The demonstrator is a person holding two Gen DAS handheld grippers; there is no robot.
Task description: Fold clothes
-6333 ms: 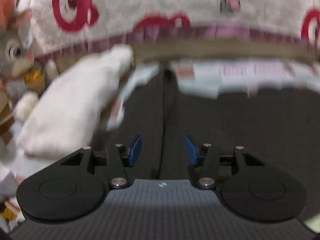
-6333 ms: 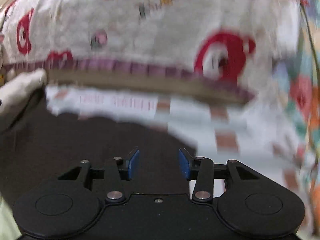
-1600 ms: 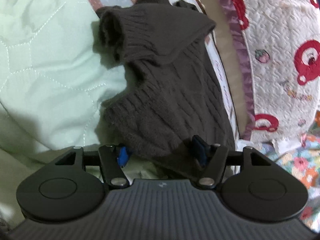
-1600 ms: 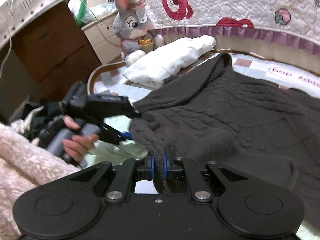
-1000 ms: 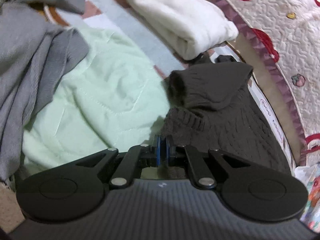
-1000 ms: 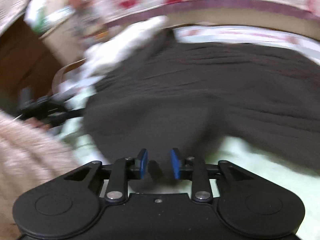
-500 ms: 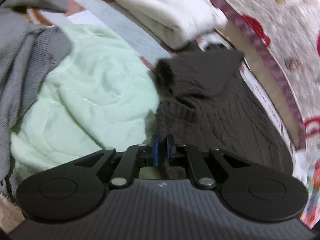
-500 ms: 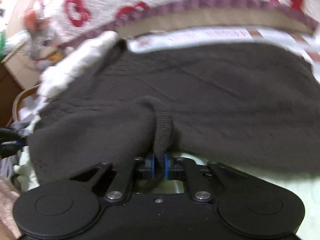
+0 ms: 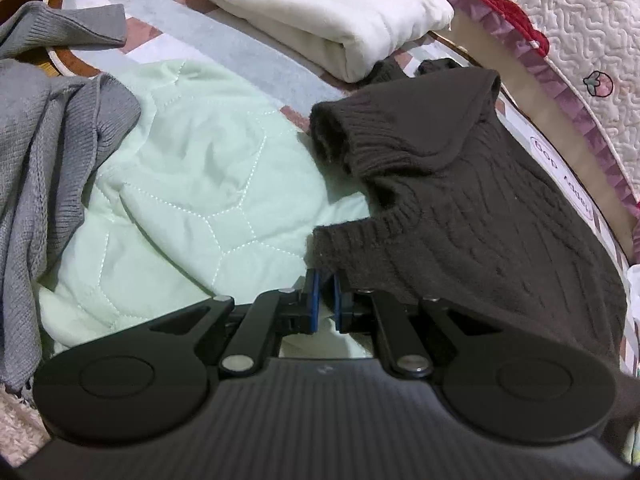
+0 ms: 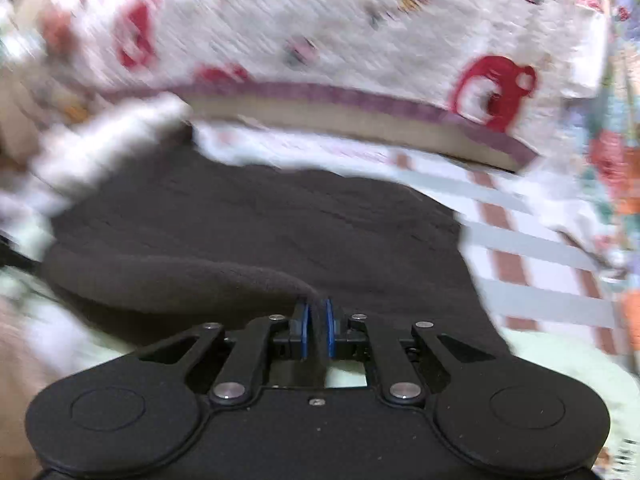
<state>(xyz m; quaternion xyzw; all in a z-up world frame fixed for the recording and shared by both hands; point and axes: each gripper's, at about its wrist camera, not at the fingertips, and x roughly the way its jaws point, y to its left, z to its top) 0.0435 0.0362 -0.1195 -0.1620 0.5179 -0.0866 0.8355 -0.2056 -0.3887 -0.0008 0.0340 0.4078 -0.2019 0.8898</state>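
A pale green quilt (image 9: 192,184) is spread over the bed, and the dark brown knit sweater (image 9: 500,216) is laid across it beside the patterned bumper (image 9: 580,28). A grey knit garment (image 9: 48,152) is heaped at the left, and a folded white garment (image 9: 332,12) is set beyond the sweater. The left tongs (image 9: 324,300) are pinched onto the sweater's corner. The right tongs (image 10: 317,328) are clamped on a raised fold of its edge; that view is blurred.

A home bedroom: a bed with a pale green quilt (image 9: 192,184) and cartoon-print padded bumper (image 9: 580,28).
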